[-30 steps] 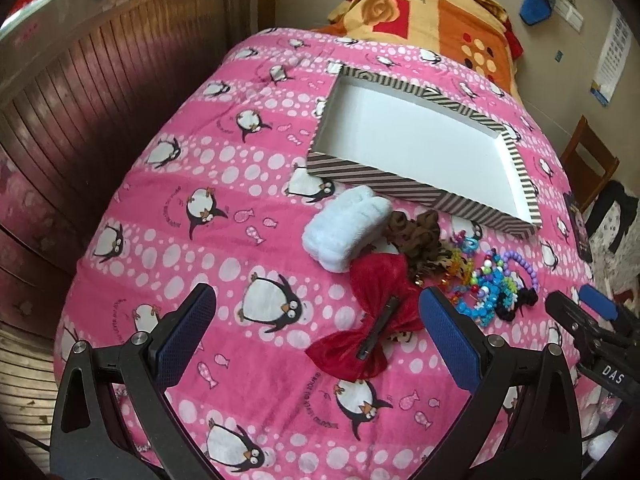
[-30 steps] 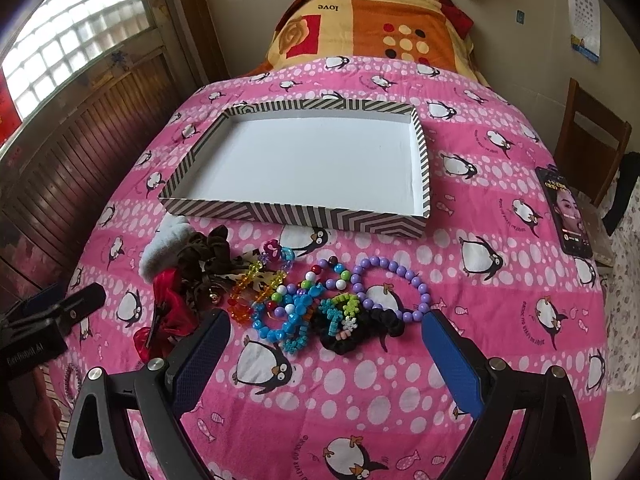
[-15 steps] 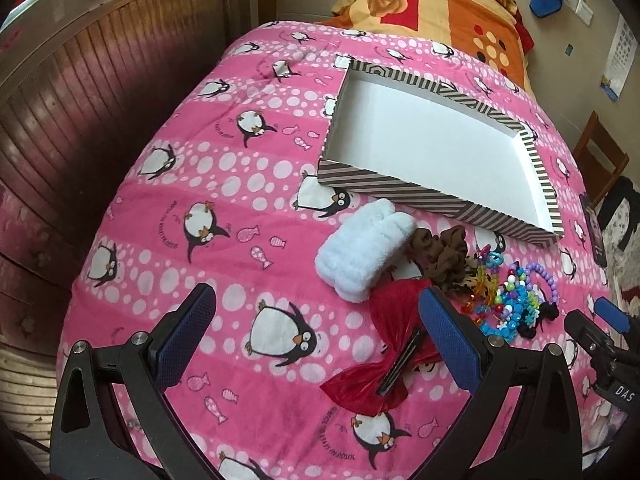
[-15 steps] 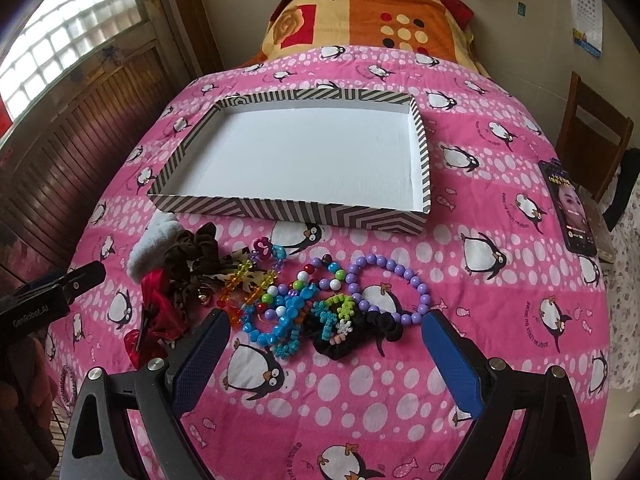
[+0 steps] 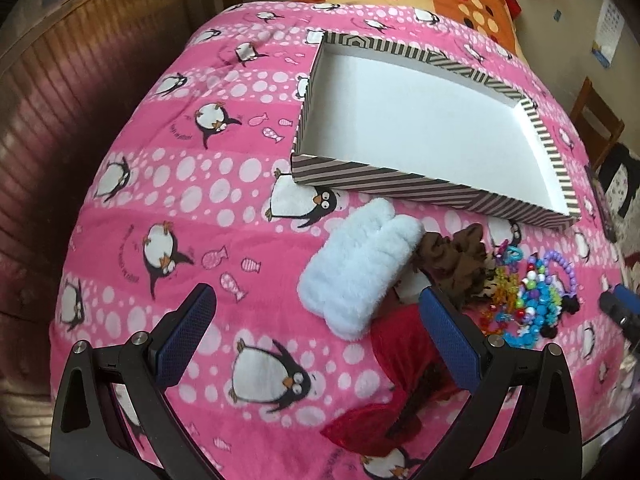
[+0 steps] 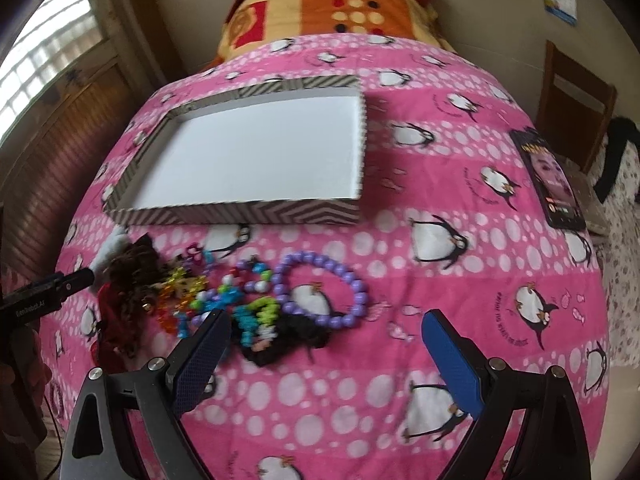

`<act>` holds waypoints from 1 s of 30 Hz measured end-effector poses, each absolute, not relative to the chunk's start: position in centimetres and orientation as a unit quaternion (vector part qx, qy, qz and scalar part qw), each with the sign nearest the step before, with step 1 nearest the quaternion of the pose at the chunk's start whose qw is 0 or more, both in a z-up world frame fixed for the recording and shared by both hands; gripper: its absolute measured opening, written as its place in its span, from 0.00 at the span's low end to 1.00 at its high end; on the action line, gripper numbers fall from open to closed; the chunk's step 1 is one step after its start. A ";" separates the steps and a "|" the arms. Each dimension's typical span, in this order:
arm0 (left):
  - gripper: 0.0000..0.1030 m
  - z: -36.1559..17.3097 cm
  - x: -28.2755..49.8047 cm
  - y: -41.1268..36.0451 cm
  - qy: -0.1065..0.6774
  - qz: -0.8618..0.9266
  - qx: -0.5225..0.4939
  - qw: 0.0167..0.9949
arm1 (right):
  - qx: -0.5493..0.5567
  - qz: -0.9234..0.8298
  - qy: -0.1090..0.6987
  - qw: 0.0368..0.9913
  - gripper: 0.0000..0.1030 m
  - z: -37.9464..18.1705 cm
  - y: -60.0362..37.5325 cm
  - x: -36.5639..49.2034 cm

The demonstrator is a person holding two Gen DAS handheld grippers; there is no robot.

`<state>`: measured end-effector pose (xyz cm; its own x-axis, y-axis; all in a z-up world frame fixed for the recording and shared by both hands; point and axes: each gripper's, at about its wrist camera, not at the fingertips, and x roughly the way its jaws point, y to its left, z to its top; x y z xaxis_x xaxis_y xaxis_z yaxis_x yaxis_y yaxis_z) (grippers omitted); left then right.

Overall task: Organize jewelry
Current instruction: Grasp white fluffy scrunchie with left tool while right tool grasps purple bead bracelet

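I am looking down along two hand-held grippers at a bed covered by a pink penguin blanket (image 5: 192, 208). My landmark is a shallow striped tray (image 5: 400, 182) with a bare white floor, lying flat on the blanket; nothing is in it, so I judge the sorting has not started.

All the jewelry lies in a loose row on the near side of the tray. Nearest the tray's left corner is a fluffy white scrunchie (image 5: 360, 268), touching a brown scrunchie (image 5: 456, 258). Nearer to me than those lies a red bow clip (image 5: 404, 356). Towards the tray's right end sits a tangle of coloured bead bracelets (image 6: 224, 300), a purple bead bracelet (image 6: 320, 290) and a dark hair tie (image 6: 292, 336); motion blur makes it hard to separate the pieces.

The left gripper (image 5: 316, 340) is spread wide and carries nothing, poised with the white scrunchie and bow between its pads, probably lining up a pick. The right gripper (image 6: 326, 354) is likewise wide apart and unloaded, hovering near the purple bracelet. A phone (image 6: 548, 178) lies right of the tray.
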<state>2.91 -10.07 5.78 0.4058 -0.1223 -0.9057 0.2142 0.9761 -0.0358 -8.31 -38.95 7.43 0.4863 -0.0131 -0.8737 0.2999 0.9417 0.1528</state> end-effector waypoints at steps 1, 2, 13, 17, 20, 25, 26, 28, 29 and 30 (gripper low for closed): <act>0.98 5.5 3.2 -10.1 0.536 -0.100 0.046 0.837 | 0.148 -0.098 0.499 0.848 0.92 7.2 -39.6 -8.4; 0.96 5.3 3.3 -10.0 0.537 -0.100 0.047 0.836 | 0.151 -0.103 0.500 0.846 0.89 7.0 -40.1 -8.4; 0.56 3.3 4.9 -10.7 0.563 -0.137 0.031 0.814 | 0.123 -0.086 0.549 0.822 0.44 2.0 -41.8 -4.6; 0.31 3.7 4.6 -11.3 0.558 -0.144 0.043 0.816 | 0.066 -0.070 0.541 0.835 0.17 2.3 -40.6 -4.2; 0.24 4.6 4.5 -11.2 0.552 -0.144 0.047 0.820 | 0.078 -0.059 0.535 0.839 0.08 3.1 -40.9 -4.3; 0.15 6.8 4.3 -9.7 0.542 -0.142 0.028 0.828 | 0.118 -0.045 0.500 0.857 0.08 6.5 -41.8 -5.0; 0.15 7.3 4.3 -9.4 0.540 -0.142 0.024 0.829 | 0.118 -0.043 0.493 0.861 0.08 7.2 -41.8 -5.0; 0.15 8.2 4.4 -9.2 0.536 -0.146 0.017 0.831 | 0.117 -0.038 0.479 0.869 0.08 8.8 -41.7 -5.3; 0.15 8.8 4.5 -9.2 0.531 -0.149 0.014 0.834 | 0.118 -0.034 0.469 0.874 0.08 9.8 -41.6 -5.2; 0.15 9.3 4.7 -9.2 0.526 -0.151 0.014 0.837 | 0.117 -0.032 0.464 0.878 0.08 10.4 -41.7 -5.1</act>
